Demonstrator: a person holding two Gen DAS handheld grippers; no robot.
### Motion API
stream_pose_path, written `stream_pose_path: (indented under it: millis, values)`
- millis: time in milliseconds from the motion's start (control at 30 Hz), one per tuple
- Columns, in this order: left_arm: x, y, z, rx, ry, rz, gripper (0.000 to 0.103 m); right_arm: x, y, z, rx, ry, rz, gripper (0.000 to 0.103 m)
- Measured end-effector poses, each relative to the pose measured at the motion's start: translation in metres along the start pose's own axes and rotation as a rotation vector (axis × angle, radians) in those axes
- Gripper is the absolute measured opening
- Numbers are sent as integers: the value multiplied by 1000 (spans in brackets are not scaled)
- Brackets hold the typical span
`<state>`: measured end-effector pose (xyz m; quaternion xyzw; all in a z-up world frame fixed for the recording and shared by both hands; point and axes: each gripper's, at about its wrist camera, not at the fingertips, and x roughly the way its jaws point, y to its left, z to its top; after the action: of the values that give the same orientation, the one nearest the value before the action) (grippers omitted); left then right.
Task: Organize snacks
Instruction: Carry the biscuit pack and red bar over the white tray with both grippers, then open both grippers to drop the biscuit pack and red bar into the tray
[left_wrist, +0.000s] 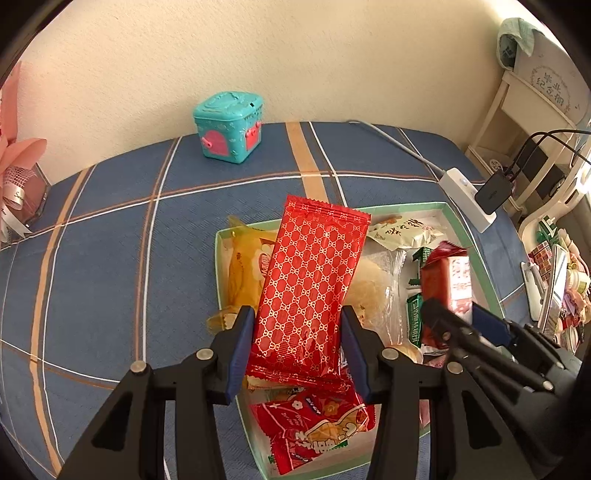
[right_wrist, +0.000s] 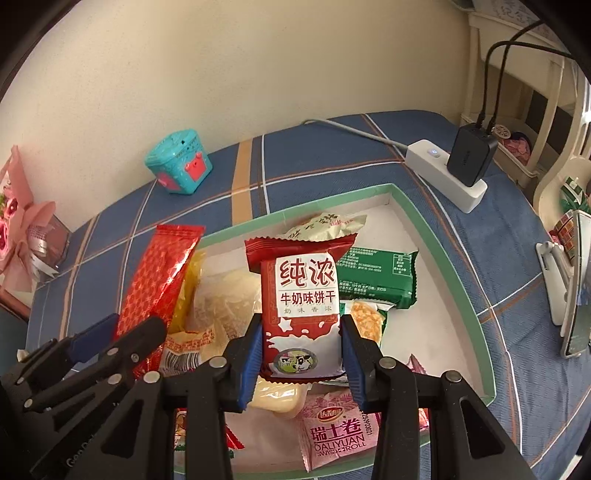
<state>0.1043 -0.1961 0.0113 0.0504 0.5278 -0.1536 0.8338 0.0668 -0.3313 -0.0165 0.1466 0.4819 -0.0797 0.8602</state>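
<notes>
My left gripper (left_wrist: 298, 325) is shut on a long red packet with a gold pattern (left_wrist: 310, 280), holding it over the left part of a green-rimmed white box (left_wrist: 476, 251). The same red packet (right_wrist: 159, 280) and left gripper (right_wrist: 122, 332) appear at the left of the right wrist view. My right gripper (right_wrist: 301, 332) is shut on a red-and-white milk biscuit packet (right_wrist: 301, 306) above the box (right_wrist: 443, 251). That packet (left_wrist: 448, 280) and the right gripper (left_wrist: 458, 317) show at the right of the left wrist view. Several snacks lie in the box.
A teal toy chest (left_wrist: 229, 125) stands on the blue plaid cloth (left_wrist: 129, 240) by the wall. A white power strip with a black charger (right_wrist: 458, 170) lies right of the box. Pink flowers (right_wrist: 22, 221) sit at the left, a phone stand (right_wrist: 569, 295) at the right.
</notes>
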Motion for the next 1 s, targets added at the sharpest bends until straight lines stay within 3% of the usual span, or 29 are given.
stream_pose_path:
  millis: [500,633,1000]
  values:
    - [-16,7,3,-22,-18,-35,47,6,2,-4,-15,31,-13,43]
    - [-23,15,2,-42,-21,-16,49,6,4,-5,-18,34,-4,59]
    - [-25,69,-17,-185,-18,113,74,-2,16,-7,-62,3,2,83]
